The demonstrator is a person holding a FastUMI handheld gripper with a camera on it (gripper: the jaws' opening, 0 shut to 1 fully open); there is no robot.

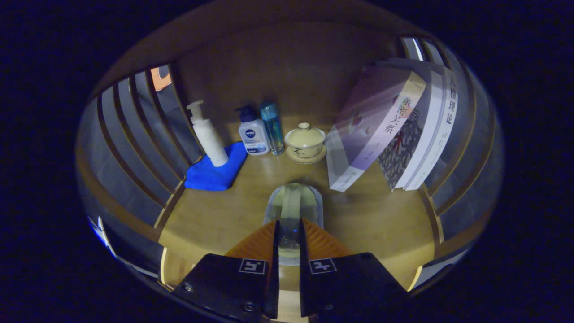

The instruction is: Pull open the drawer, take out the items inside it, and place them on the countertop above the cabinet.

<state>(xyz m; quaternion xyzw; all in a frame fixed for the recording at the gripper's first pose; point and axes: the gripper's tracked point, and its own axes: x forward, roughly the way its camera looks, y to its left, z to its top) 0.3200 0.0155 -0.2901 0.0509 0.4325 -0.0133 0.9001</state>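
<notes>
Three bottles (253, 134), one lidded cup (306, 141), three leaning books (394, 130), gripper (289, 233) clamped on clear packet (293, 206).

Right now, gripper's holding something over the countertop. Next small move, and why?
Probably lower a little and open the fingers. The gripper is shut on a clear flat item, held over bare countertop, short of the lidded cup and leaning books, so there is room to set it down.
</notes>
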